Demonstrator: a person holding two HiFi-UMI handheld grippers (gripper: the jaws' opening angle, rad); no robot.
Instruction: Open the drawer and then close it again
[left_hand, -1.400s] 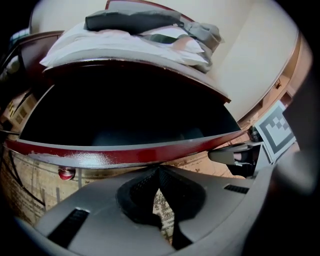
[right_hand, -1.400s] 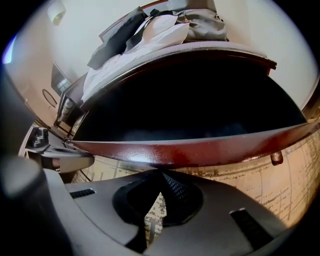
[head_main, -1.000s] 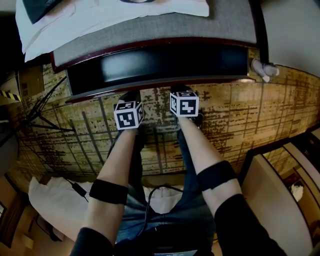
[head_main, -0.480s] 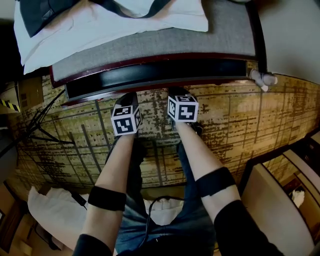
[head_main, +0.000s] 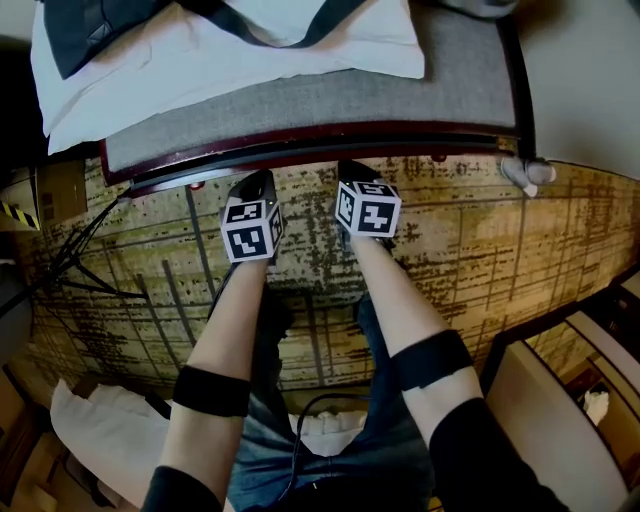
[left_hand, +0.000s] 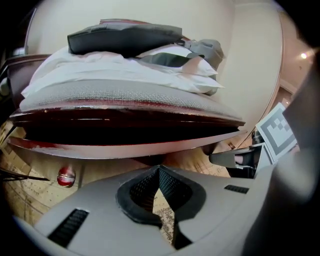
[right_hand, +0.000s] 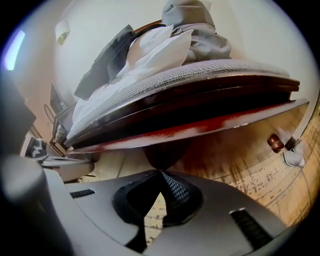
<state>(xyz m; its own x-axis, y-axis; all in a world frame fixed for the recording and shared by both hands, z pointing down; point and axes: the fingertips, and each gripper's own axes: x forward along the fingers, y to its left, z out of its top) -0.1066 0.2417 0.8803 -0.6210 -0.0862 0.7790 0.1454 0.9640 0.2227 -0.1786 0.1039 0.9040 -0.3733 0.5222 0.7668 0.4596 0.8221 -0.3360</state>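
Since one second ago the wide black opening of the drawer (head_main: 300, 152) has shrunk to a thin dark line, and both grippers have gone forward with it toward the bed (head_main: 320, 95).

From the head view, the drawer sits under the grey edge of the bed, at the top of the picture. Its long axis runs from left to right, and its dark red front faces the person. The left gripper (head_main: 262, 182) and the right gripper (head_main: 350, 170) point at this front side by side, near its middle, above the patterned carpet (head_main: 480, 240). Their tips are dark and small here, so contact is not clear. White bedding (head_main: 200, 55) is cut off at the top edge.

From the left gripper view, the jaws of the left gripper (left_hand: 159, 169) are pressed together and hold nothing. The drawer (left_hand: 125, 148) stretches across just above the tips; whether they touch it I cannot tell. A small red round thing (left_hand: 65, 176) stands on the floor at the left.

From the right gripper view, the right gripper (right_hand: 160, 171) is also fully closed and empty. The drawer (right_hand: 210, 125) slopes up to the right, and a dark blurred patch lies just beyond the tips.
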